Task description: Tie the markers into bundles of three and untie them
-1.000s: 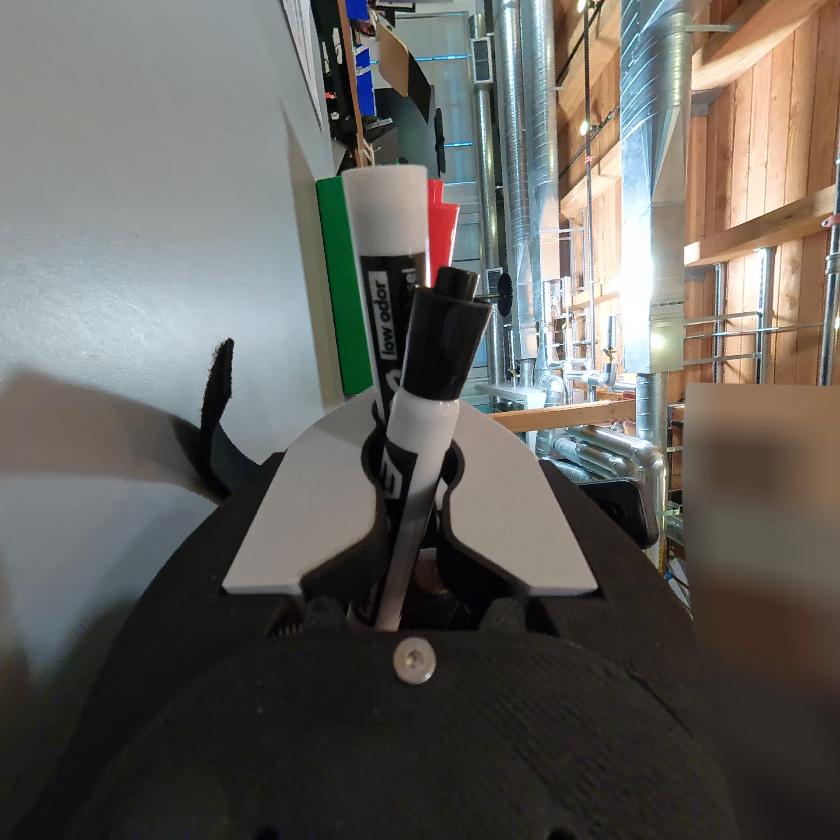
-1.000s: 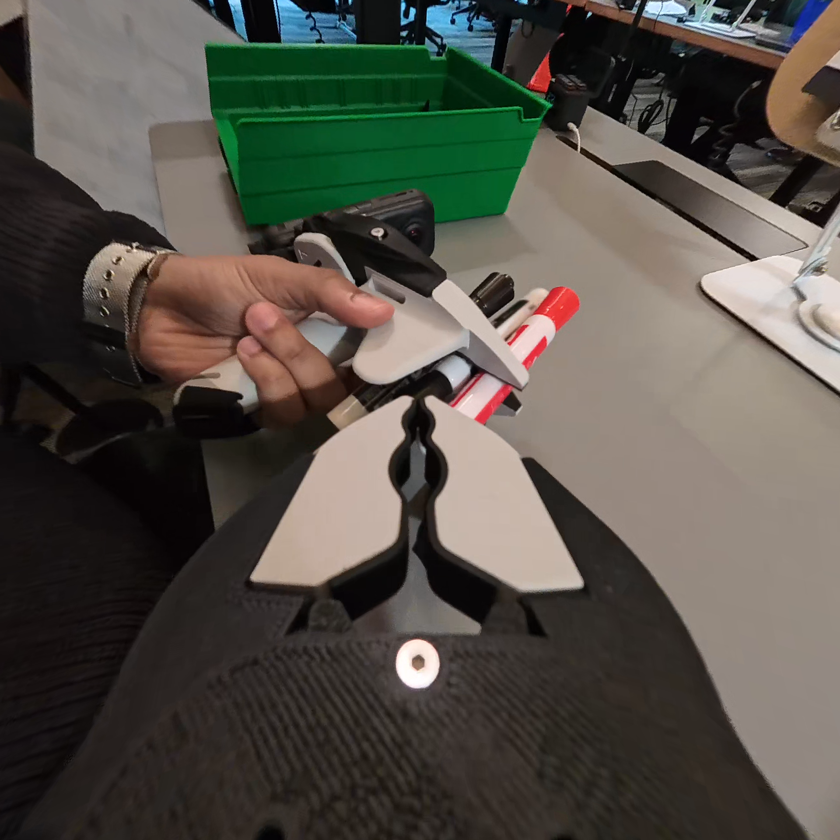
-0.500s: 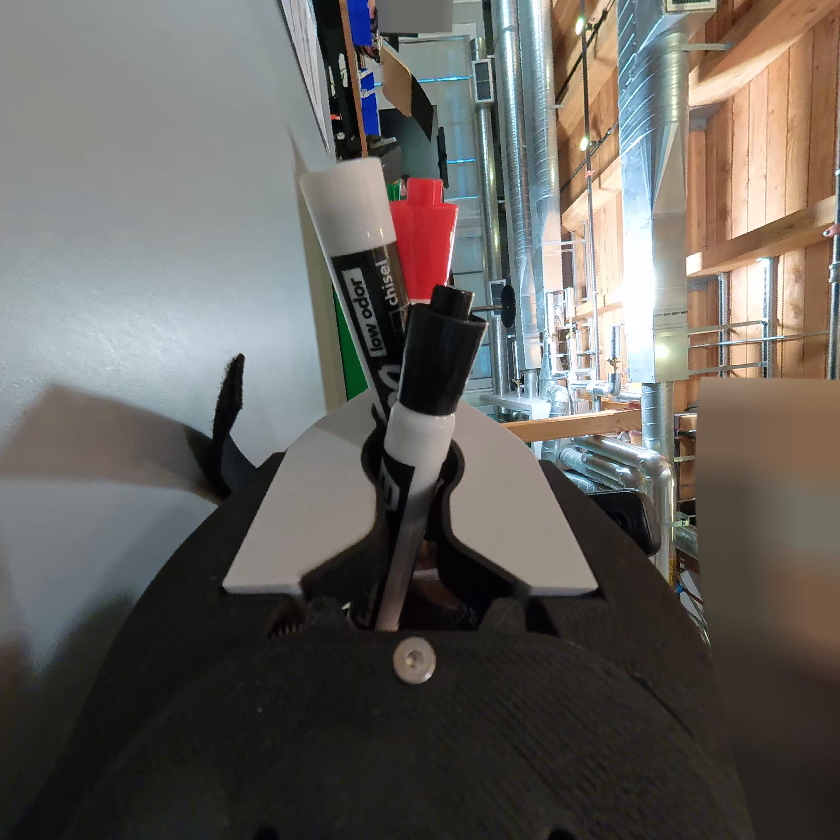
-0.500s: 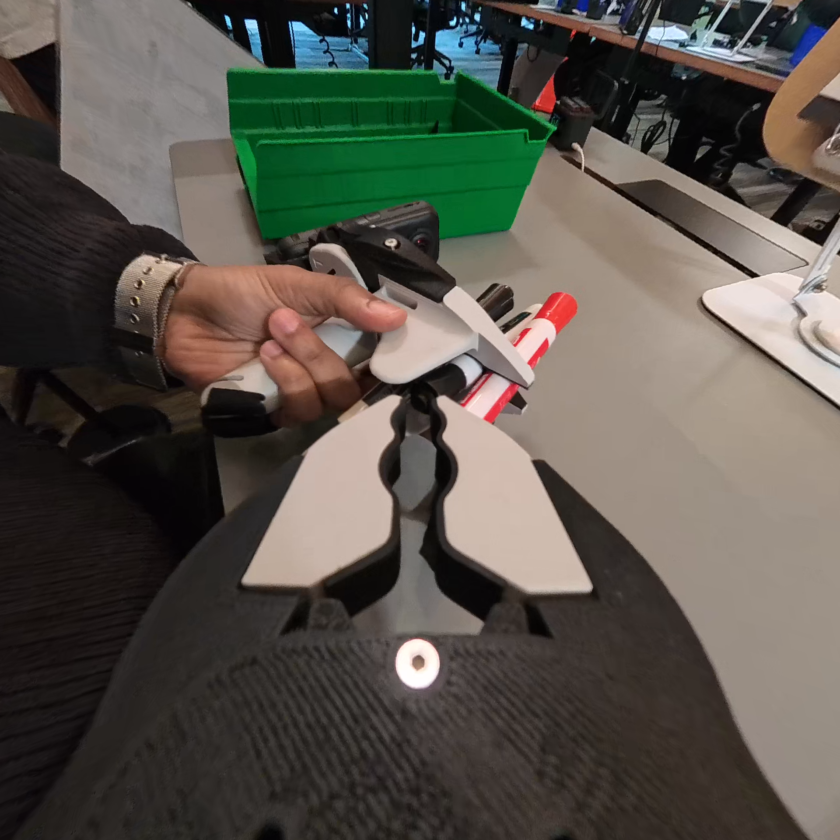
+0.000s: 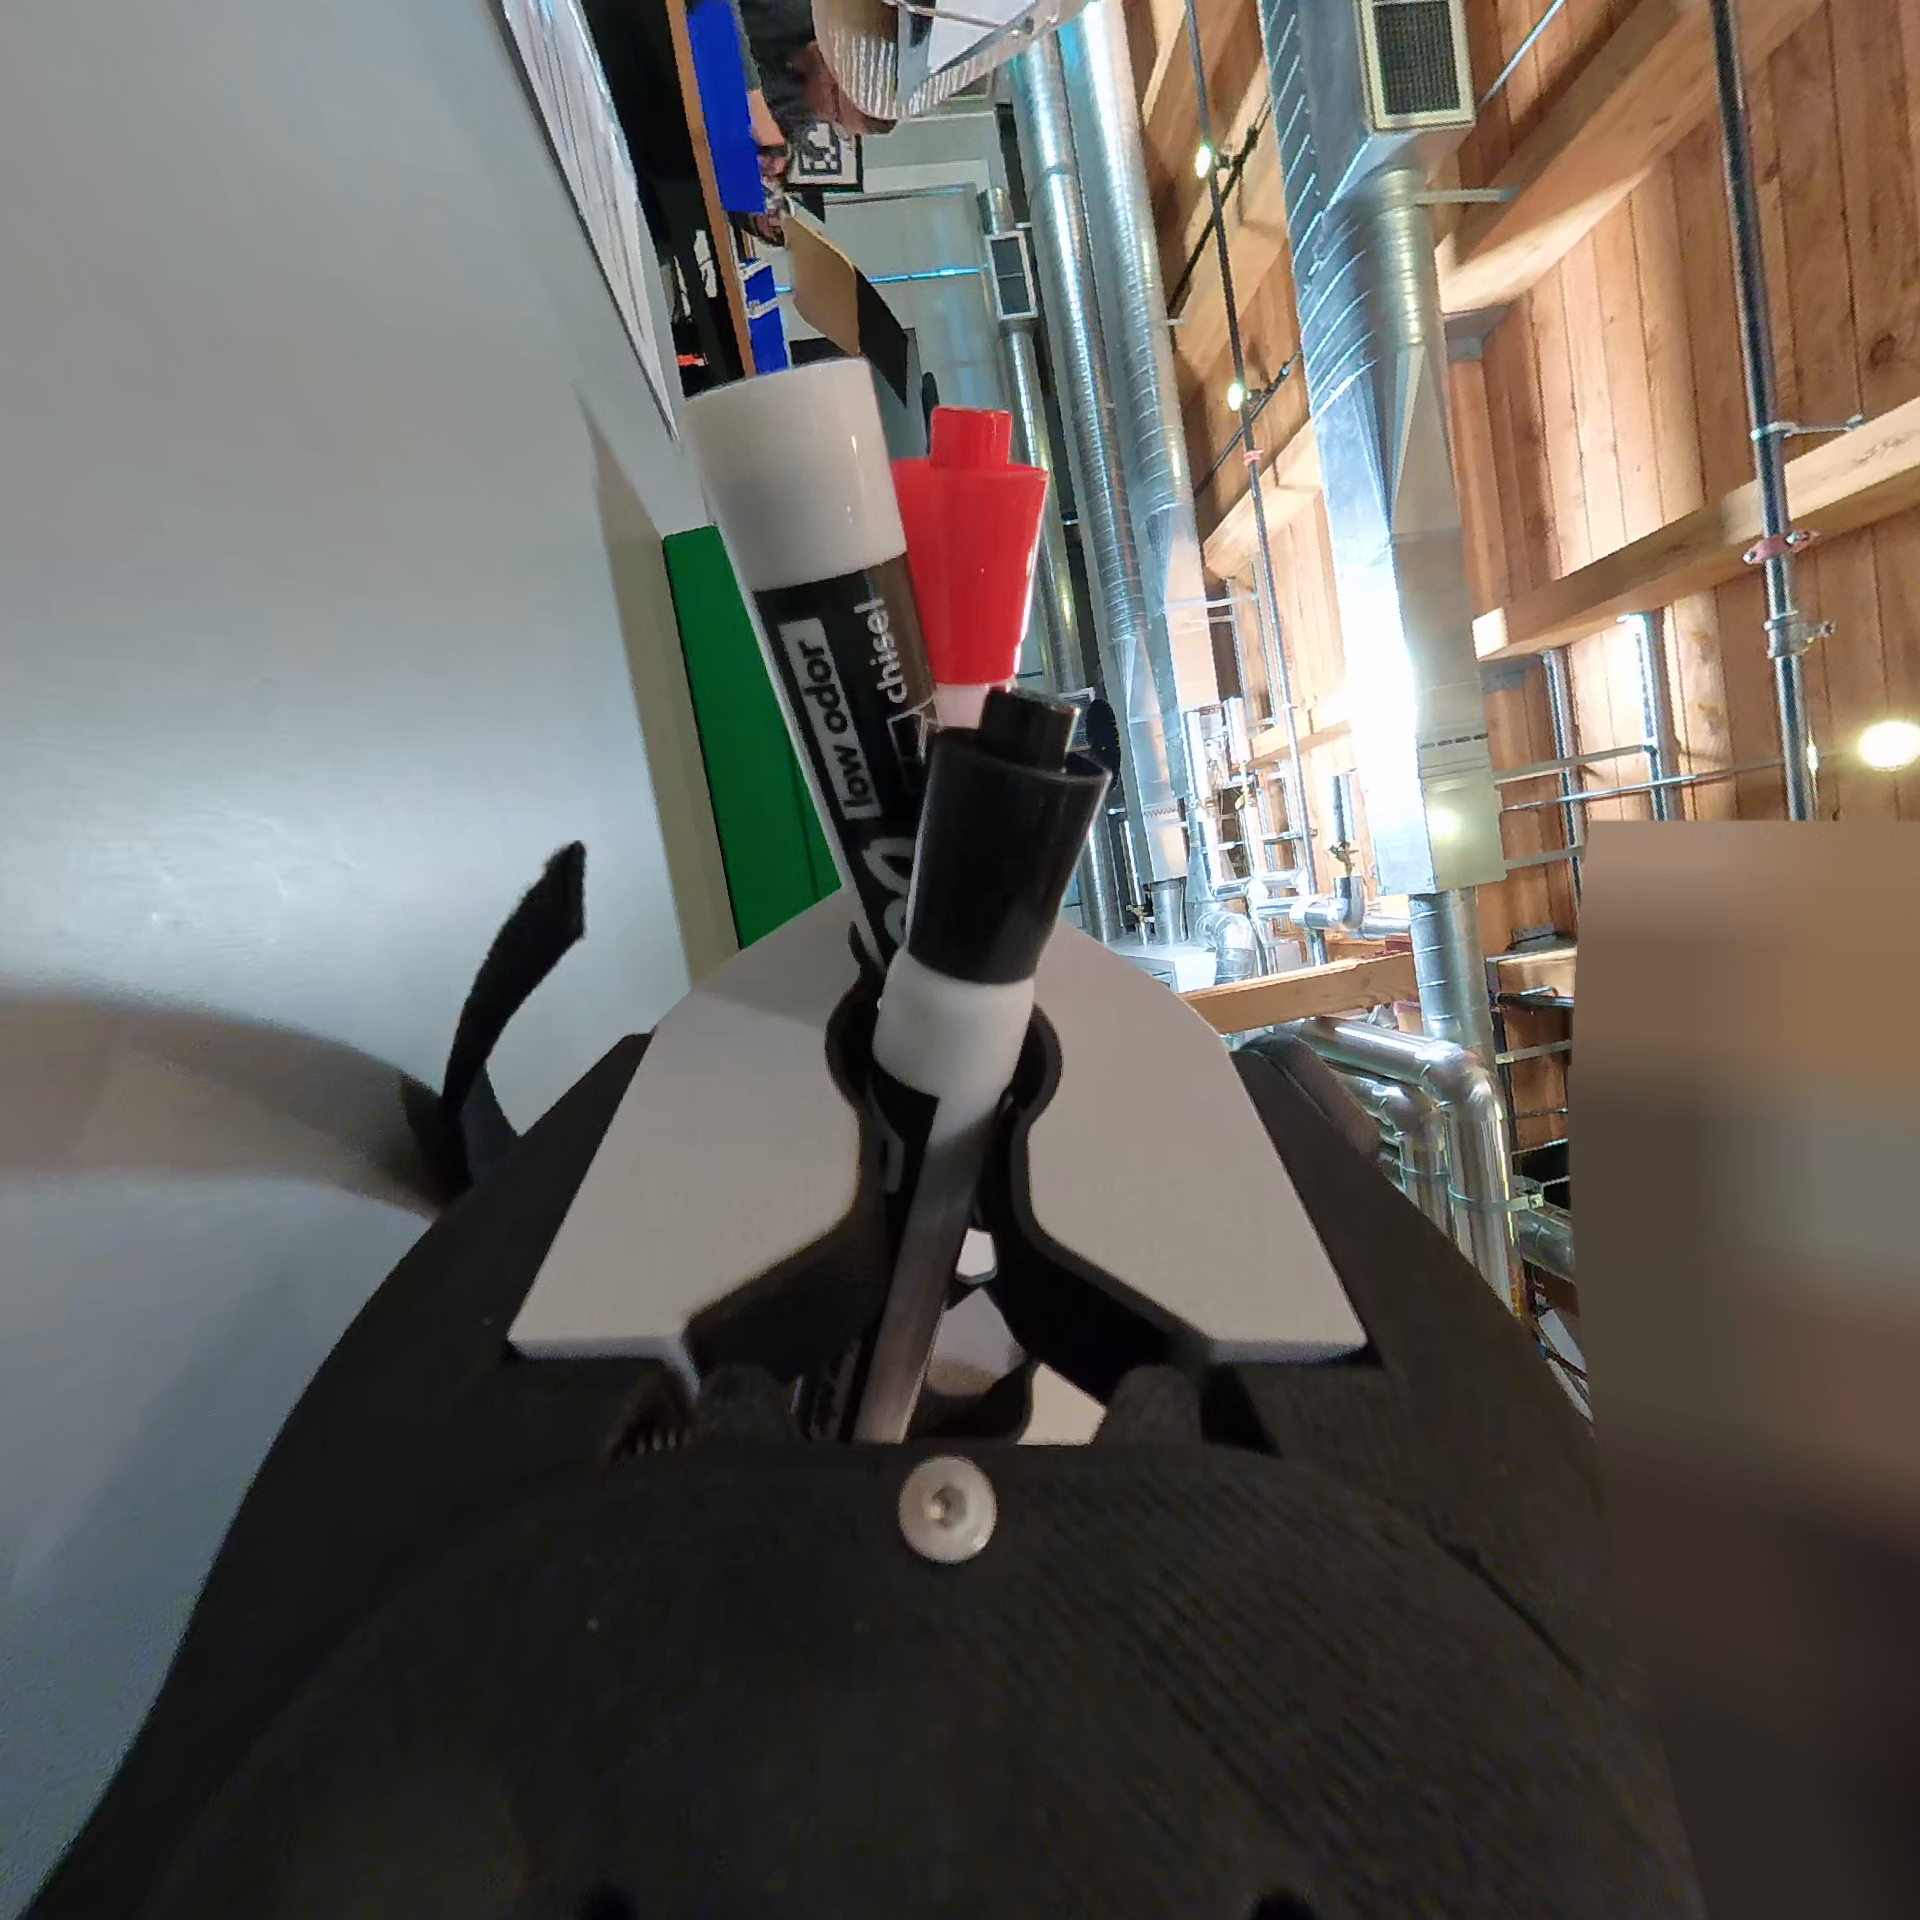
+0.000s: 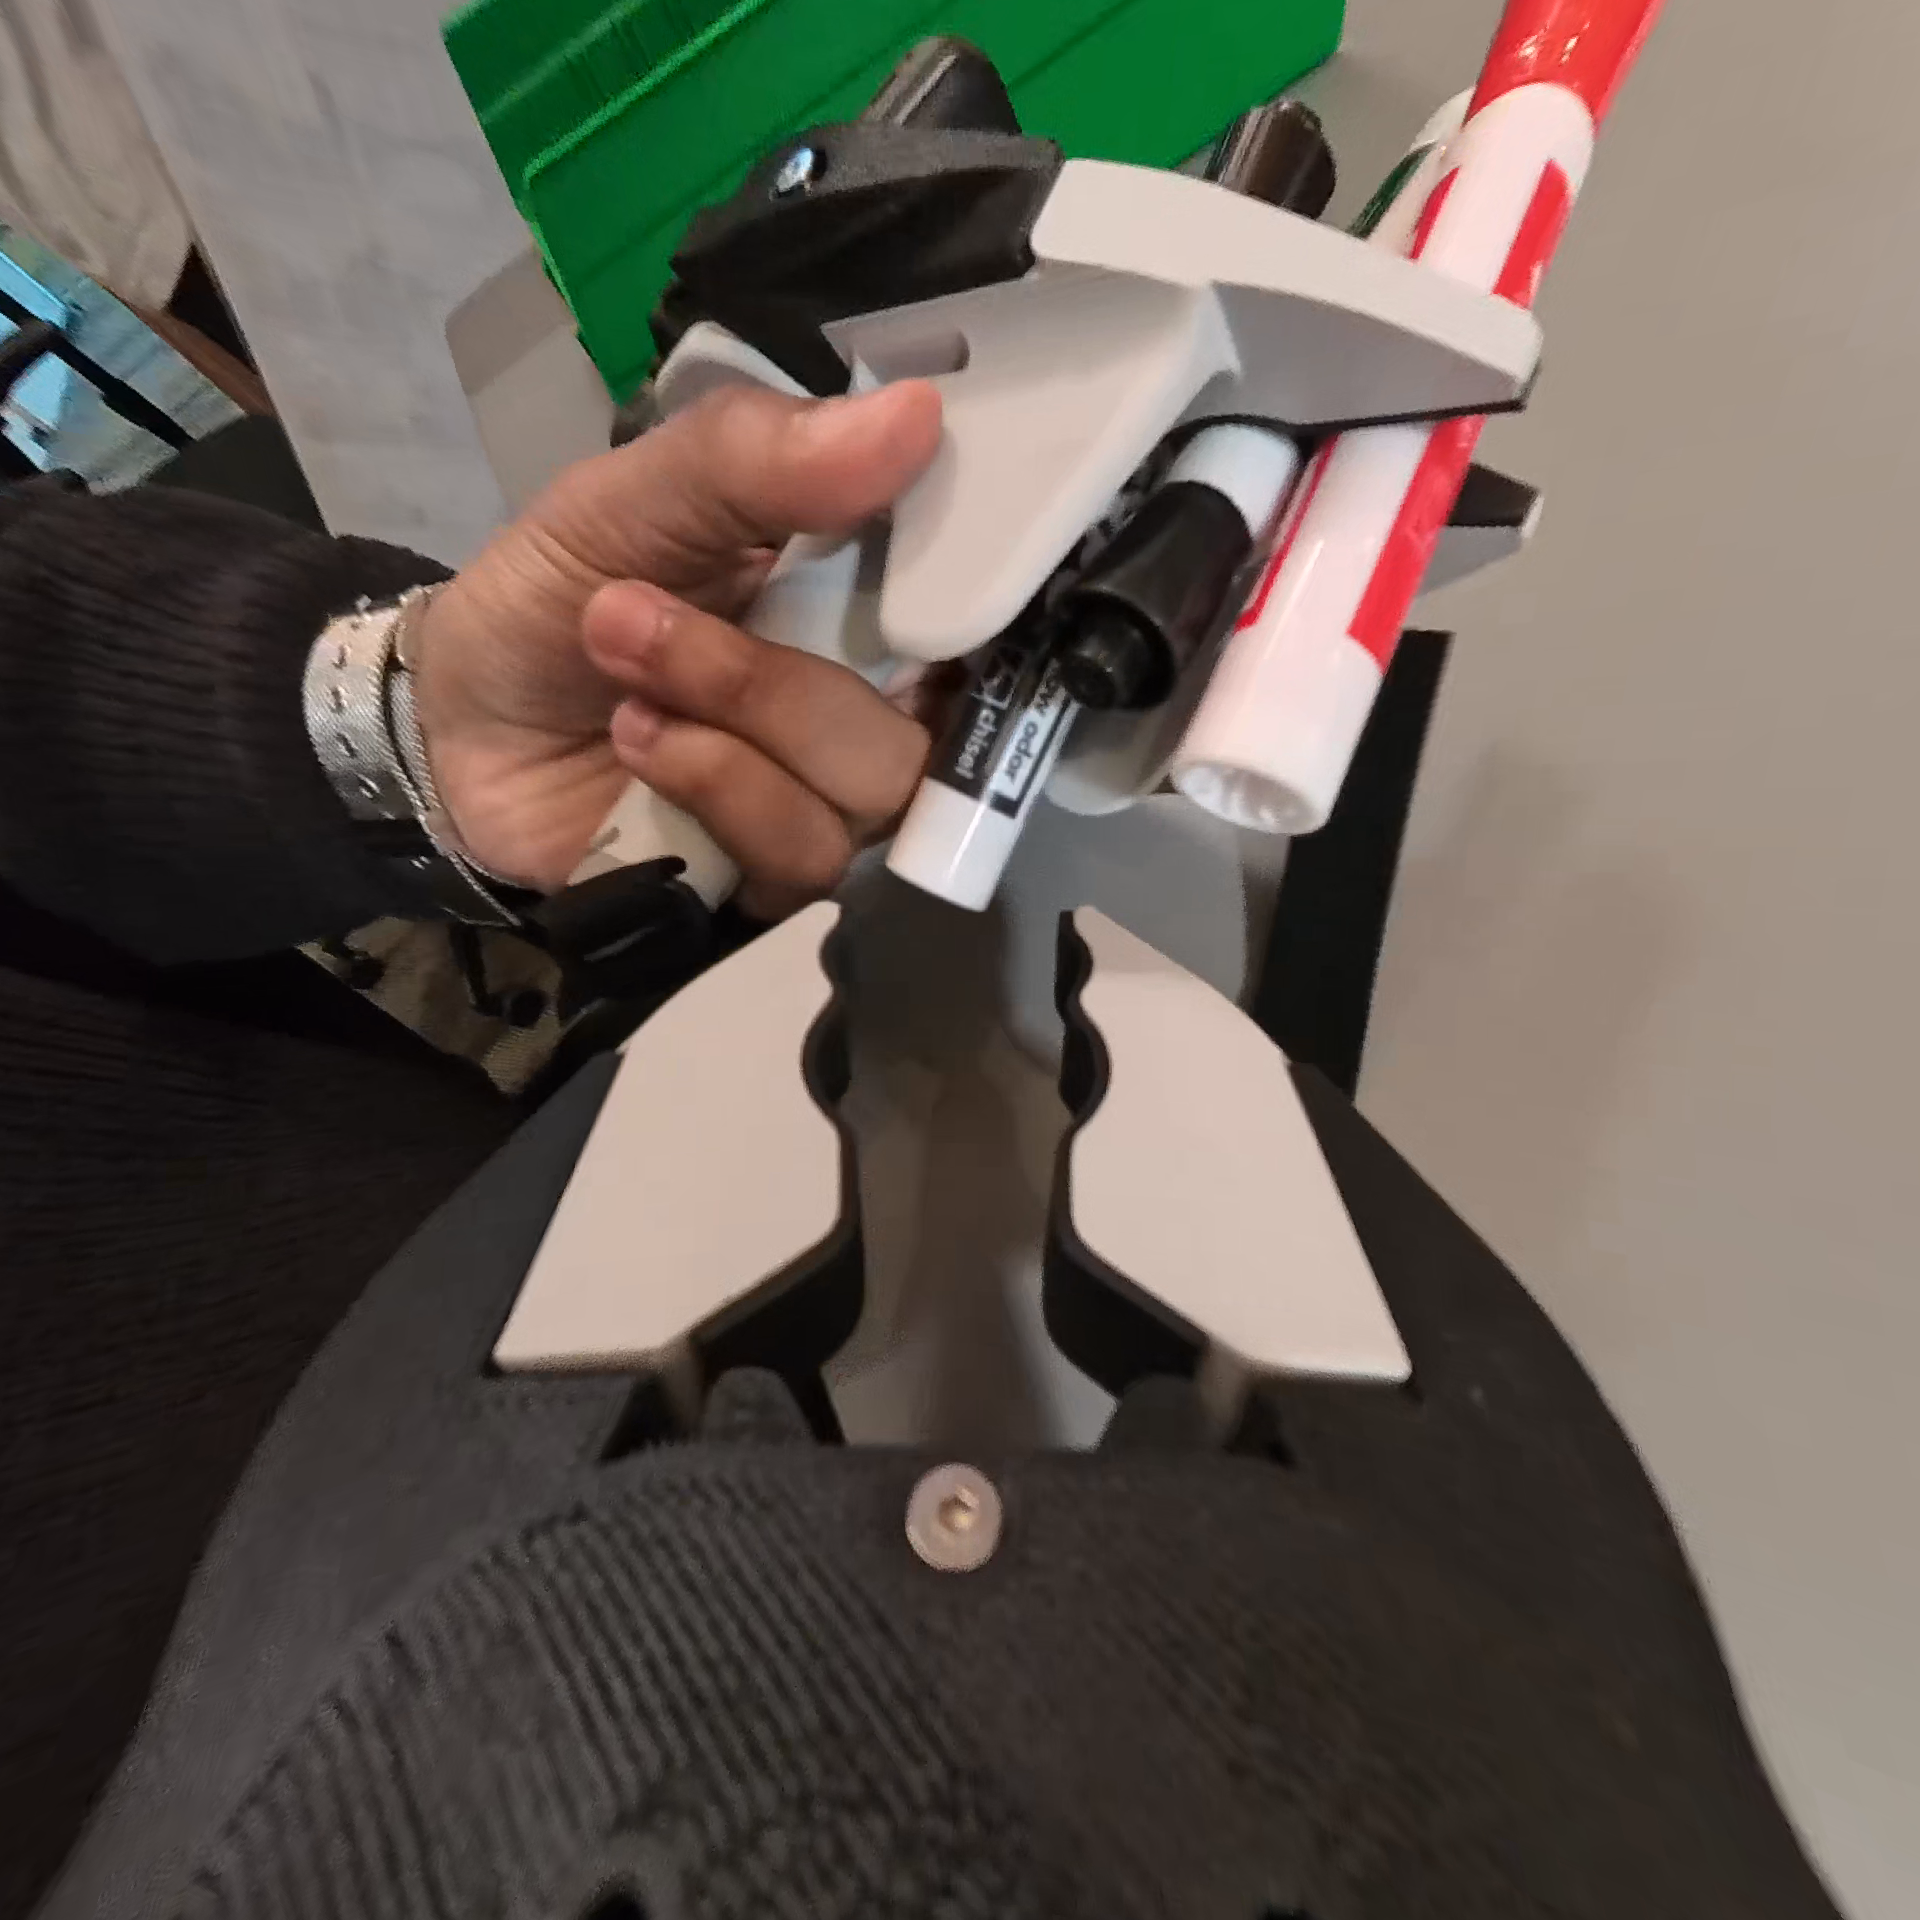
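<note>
Markers (image 5: 935, 852), three of them, sit in my left gripper (image 5: 940, 1029), jaws pinched round the barrels: a fat black-label one w/ white end (image 5: 821, 582), a red-capped one (image 5: 971, 561) behind it, and a thin black-capped one (image 5: 987, 862) nearest the cam. All poke fwd past the tips, fanned a bit, not parallel. A black strap (image 5: 509, 987) sticks up just left of the jaws; can't tell if it's round the bundle or loose. From my right gripper (image 6: 951, 935), jaws spread and empty, the tail ends hang just ahead of the tips: white end of the black-label marker (image 6: 961, 821) closest, almost b/w my tips, black one (image 6: 1143, 592) above it, red/white barrel (image 6: 1340, 582) off to the right. My left hand (image 6: 665, 644) wraps the other handle, left of the jaws. Green bin (image 6: 790, 135) is far ahead, beyond the left gripper. Handling, as I judge it: light, stiff plastic tubes, smooth and round, so they'll roll on each other and slide lengthwise if the pinch eases. Not fragile. Caps are wider than barrels, so gd stops for a strap. Best hold for the right: mid-barrel or the tail ends, across all three at once, squeezing them parallel, not one alone, else it pulls out of the set. Strap is soft and floppy; grab near its free end.
</note>
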A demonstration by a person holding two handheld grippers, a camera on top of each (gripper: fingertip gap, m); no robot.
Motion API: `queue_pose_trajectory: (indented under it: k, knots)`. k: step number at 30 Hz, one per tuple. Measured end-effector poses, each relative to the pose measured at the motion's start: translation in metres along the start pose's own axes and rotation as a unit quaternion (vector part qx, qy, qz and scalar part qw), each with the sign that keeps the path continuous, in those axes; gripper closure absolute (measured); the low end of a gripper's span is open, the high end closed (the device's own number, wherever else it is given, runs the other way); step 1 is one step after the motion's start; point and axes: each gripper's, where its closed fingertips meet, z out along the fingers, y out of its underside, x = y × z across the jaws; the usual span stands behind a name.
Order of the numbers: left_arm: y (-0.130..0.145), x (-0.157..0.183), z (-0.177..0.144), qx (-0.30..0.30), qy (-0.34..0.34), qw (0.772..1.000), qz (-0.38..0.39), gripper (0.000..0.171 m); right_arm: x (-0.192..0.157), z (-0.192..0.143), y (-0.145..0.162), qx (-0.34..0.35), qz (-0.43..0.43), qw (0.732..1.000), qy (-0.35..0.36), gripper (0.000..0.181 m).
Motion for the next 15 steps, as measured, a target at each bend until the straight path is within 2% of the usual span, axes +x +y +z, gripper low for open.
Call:
queue_pose_trajectory:
  k: [6, 12, 15]
  knots:
    - [-0.0007, 0.0014, -0.0001, 0.003, 0.003, 1.0, 0.001, 0.151, -0.0025, 0.0019, 0.0006, 0.014, 0.094, 0.994, -0.054, 0.143]
    - [0.0048, -0.0004, 0.0018, -0.008, 0.0, 1.0, -0.001, 0.151, -0.0071, -0.0016, -0.0054, 0.035, 0.175, 0.976, -0.121, 0.16]
    - [0.0065, -0.0001, 0.0025, -0.012, 0.0, 1.0, 0.001, 0.151, -0.0073, -0.0029, -0.0061, 0.04, 0.2, 0.969, -0.141, 0.16]
